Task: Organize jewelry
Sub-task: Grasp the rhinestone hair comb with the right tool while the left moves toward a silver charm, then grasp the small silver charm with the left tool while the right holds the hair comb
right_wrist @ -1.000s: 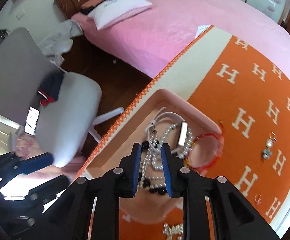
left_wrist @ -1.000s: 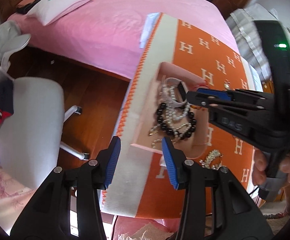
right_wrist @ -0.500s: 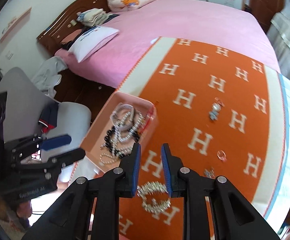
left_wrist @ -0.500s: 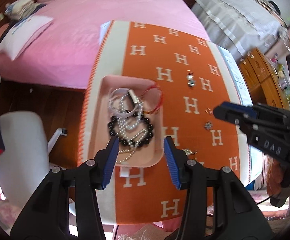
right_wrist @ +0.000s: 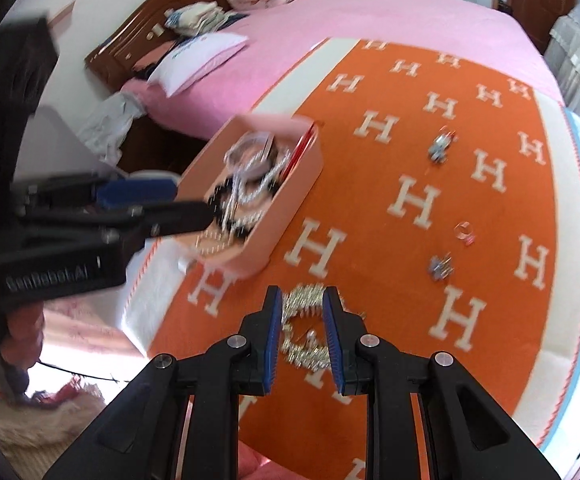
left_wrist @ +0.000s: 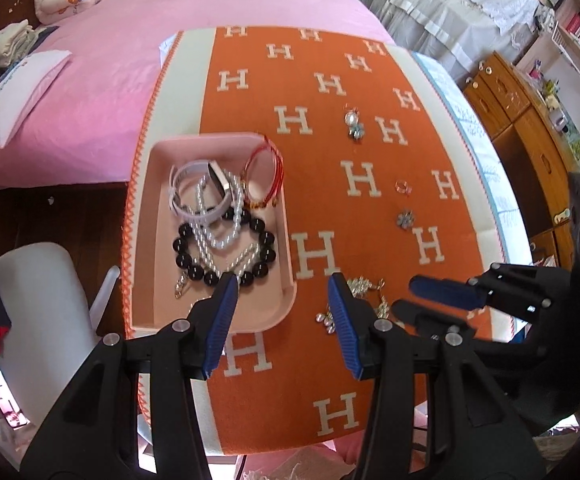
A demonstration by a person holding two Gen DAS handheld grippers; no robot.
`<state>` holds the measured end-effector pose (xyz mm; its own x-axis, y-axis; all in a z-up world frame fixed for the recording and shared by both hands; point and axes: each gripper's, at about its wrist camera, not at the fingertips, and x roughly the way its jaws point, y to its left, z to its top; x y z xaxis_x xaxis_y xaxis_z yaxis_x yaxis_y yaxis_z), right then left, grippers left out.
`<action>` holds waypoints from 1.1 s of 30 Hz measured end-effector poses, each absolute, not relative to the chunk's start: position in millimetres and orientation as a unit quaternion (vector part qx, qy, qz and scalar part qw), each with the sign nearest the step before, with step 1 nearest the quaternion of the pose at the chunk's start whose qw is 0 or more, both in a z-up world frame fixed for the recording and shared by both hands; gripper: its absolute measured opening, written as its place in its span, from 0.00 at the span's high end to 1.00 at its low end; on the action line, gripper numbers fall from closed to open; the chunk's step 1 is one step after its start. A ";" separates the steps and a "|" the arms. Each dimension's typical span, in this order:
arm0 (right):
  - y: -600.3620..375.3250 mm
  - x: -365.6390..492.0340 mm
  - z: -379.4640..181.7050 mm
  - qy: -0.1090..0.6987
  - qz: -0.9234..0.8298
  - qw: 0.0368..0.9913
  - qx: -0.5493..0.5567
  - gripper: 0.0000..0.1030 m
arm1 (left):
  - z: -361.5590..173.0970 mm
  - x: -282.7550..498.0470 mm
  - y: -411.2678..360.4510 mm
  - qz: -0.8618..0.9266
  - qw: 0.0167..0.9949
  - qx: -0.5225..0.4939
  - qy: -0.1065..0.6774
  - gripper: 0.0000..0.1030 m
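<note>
The right gripper [right_wrist: 299, 334] hangs low over the orange blanket [right_wrist: 410, 280], its blue-padded fingers [right_wrist: 272, 332] a little apart and straddling a sparkly silver bracelet [right_wrist: 304, 344] that lies flat on the cloth; whether the pads touch it I cannot tell. The left gripper [left_wrist: 282, 320] hovers over the near end of the pink tray [left_wrist: 152, 184], its fingers [left_wrist: 222, 320] spread wide with nothing between them, one over the tray's inside, the other beyond its near right corner. In the left wrist view the silver bracelet [left_wrist: 360, 294] peeks out just past the right-hand finger, close beside the tray's corner. Inside the tray lie a ring of black beads [left_wrist: 226, 250], a string of pearls [left_wrist: 214, 220] draped over it, a pale watch band [left_wrist: 194, 192] and a red bangle [left_wrist: 264, 174] leaning on the far right wall. Scattered on the blanket, well apart from the tray, are a small crystal earring [left_wrist: 353, 122] at the far side, a thin pink ring [left_wrist: 403, 187] and another little sparkly piece [left_wrist: 405, 219] nearer. The blanket, patterned with white H letters, covers the worktop, and a pink bed [left_wrist: 170, 20] runs behind it, with a white pillow [left_wrist: 18, 92] at its left. A grey chair [left_wrist: 46, 300] stands on the wooden floor to the left, and wooden drawers [left_wrist: 522, 128] stand to the right.
</note>
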<state>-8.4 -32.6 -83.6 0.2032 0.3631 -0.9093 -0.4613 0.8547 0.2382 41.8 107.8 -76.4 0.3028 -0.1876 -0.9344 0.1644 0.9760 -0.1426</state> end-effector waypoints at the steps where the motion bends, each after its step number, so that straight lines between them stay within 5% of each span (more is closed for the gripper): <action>1: -30.1 -12.4 -90.7 0.576 0.269 0.770 -0.048 0.80 | -80.3 40.6 108.3 -0.108 0.804 -0.010 0.585 0.58; 18: 19.3 -31.2 -162.6 0.598 0.293 0.733 -0.137 0.80 | -107.5 21.8 129.2 -0.077 0.786 -0.025 0.613 0.58; 25: 31.9 -33.0 -174.3 0.586 0.287 0.736 -0.183 0.92 | -110.1 20.2 131.1 -0.071 0.783 -0.029 0.617 0.58; 33: 27.3 -29.3 -175.4 0.591 0.277 0.741 -0.158 0.92 | -106.5 22.8 123.7 -0.084 0.783 -0.023 0.616 0.58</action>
